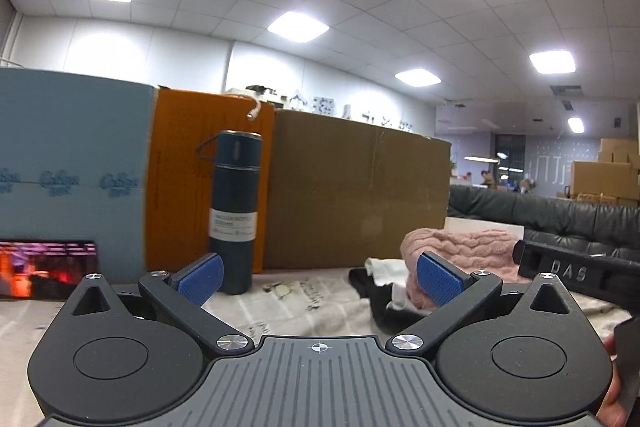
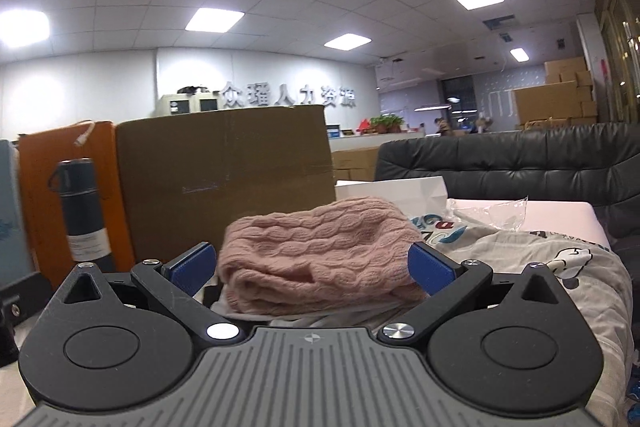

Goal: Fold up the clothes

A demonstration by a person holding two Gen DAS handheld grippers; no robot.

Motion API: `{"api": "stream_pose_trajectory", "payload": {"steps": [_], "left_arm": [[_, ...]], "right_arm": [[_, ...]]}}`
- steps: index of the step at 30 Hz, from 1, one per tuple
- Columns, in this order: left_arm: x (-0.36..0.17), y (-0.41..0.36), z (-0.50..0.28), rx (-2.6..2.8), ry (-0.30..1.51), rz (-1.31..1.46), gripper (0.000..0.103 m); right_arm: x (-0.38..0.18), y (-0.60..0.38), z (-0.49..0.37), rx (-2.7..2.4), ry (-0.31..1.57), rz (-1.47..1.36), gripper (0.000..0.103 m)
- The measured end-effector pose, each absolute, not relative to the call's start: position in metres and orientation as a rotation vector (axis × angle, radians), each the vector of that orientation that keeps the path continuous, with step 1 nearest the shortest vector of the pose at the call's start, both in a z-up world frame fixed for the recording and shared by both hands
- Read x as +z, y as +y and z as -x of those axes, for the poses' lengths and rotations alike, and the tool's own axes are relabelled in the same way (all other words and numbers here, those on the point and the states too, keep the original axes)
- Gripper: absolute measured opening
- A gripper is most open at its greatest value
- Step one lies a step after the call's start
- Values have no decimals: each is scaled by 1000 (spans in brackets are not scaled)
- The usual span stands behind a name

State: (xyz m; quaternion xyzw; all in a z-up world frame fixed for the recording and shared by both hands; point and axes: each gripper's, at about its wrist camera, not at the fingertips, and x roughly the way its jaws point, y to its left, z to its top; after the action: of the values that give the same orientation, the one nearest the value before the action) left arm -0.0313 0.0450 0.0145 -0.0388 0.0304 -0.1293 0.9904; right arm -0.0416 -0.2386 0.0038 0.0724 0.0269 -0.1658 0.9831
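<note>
Right wrist view: right claw (image 2: pixel 310 269) open, empty, facing pink cable-knit sweater (image 2: pixel 320 255); soft, light, floppy. Pinch near hem edge.

Both wrist cameras sat low over the desk (image 1: pixel 312 301), facing level across it. Both views shared the pink sweater (image 2: pixel 316 259), bottle (image 1: pixel 234 211) and brown box (image 2: pixel 224 163).
</note>
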Motion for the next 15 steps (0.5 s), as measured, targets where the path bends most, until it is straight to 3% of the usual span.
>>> {"api": "stream_pose_trajectory", "payload": {"steps": [5,15], "left_arm": [[3,41,31,-178,-78,56,103],[2,44,38,-176,-70,26,103]], "right_arm": [[-7,-237,29,-416,12,-110,103],[-17,-225,24,-366,-7,-51,103]]}}
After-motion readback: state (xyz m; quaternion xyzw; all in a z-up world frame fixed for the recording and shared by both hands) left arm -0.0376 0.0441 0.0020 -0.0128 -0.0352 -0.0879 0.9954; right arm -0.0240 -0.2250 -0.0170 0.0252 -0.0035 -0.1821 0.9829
